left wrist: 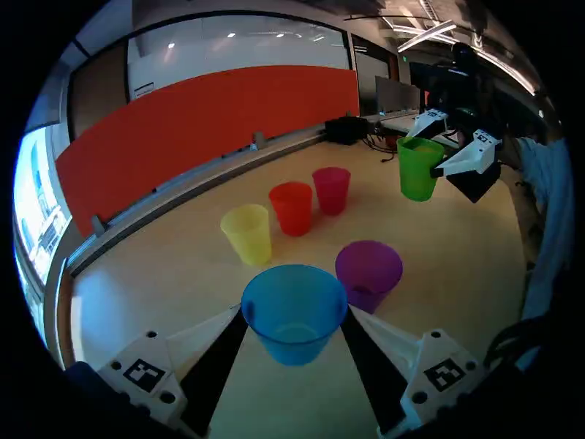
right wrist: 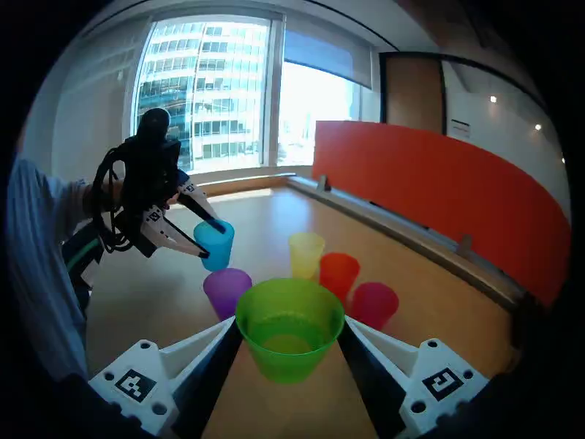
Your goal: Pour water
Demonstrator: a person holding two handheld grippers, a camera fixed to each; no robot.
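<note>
Left claw [left wrist: 295, 313] is clamped on a blue cup [left wrist: 292, 336], held up right next to the purple cup [left wrist: 368, 272]. Right claw [right wrist: 289, 322] is pinching a green cup [right wrist: 289, 351], farther off on the purple cup's other side. A yellow cup [left wrist: 248, 233], orange cup [left wrist: 292, 207] and pink cup [left wrist: 331, 189] line up near it on the pale wood counter [left wrist: 183, 285]. Orange partition [left wrist: 219, 117] behind, big windows [right wrist: 205, 95].

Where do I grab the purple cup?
Pinch the purple cup across its wall just under the rim, coming level from the side away from the yellow cup. It stands upright and widens upward, so it likely won't slip.
</note>
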